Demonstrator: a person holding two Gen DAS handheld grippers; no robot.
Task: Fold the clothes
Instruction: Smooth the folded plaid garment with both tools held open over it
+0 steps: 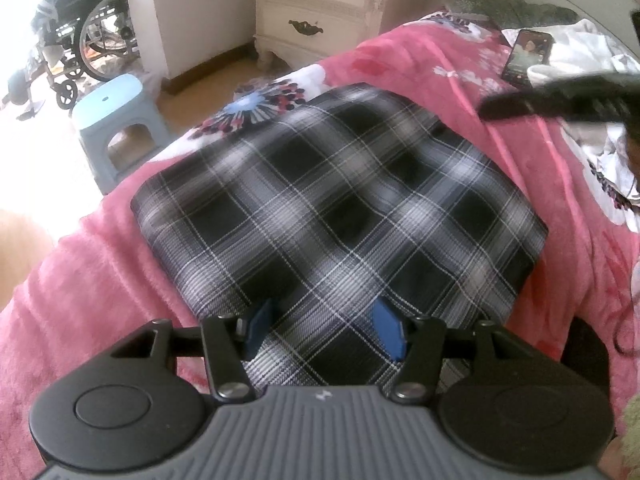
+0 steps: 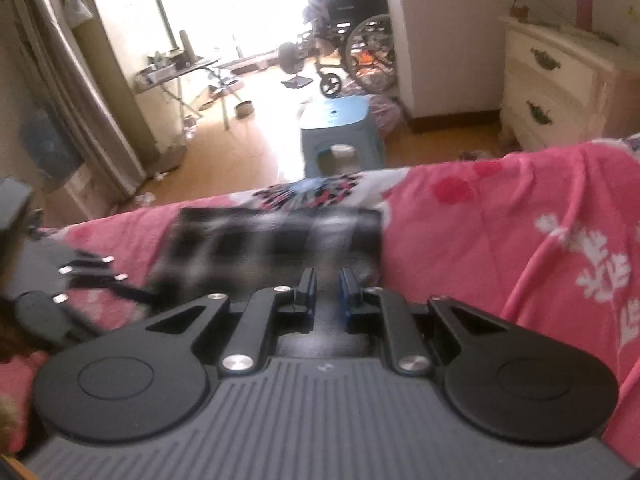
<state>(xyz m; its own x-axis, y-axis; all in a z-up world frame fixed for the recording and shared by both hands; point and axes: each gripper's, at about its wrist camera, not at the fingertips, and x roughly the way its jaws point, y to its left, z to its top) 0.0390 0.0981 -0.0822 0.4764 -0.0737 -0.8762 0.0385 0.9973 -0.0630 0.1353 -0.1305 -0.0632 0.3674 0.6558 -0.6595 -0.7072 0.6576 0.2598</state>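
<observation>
Both rigs look the same: the left hand-held gripper (image 1: 324,330) and right hand-held gripper (image 2: 328,294) have ribbed grey bodies, round black discs either side, black linkage arms with shiny silver screws, and blue pads on the fingers.

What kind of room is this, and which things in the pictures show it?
Most likely a bedroom in a home. A plaid garment lies folded on a bed covered by a pink floral blanket, and a cream nightstand with drawers stands beside it on a wooden floor.
</observation>
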